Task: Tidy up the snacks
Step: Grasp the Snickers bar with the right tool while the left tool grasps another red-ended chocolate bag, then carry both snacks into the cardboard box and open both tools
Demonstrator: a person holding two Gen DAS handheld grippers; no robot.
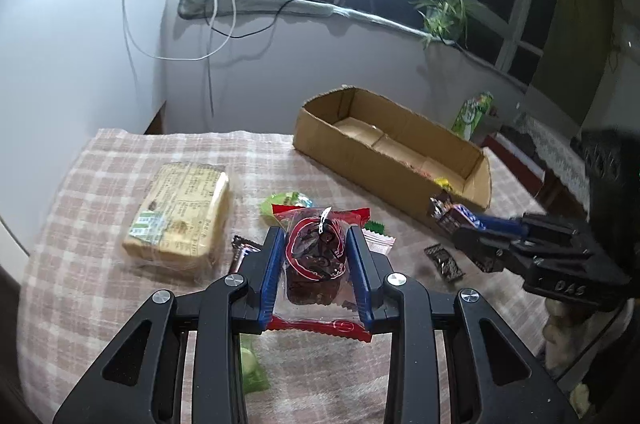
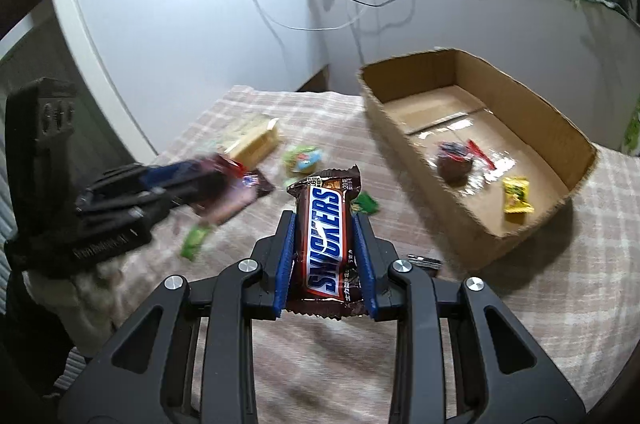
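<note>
Blue-padded jaws of the left gripper (image 1: 316, 244) pinch a clear, red-edged packet with a dark brown cake (image 1: 314, 260), held above the checked pink cloth (image 1: 100, 175) short of the open cardboard box (image 2: 420, 139). The right gripper (image 2: 326, 236) clamps a brown Snickers bar (image 2: 325, 236) nearer that box. Inside the box lie a yellow sweet (image 2: 517, 199) and what looks like another wrapped cake (image 2: 456, 163).
</note>
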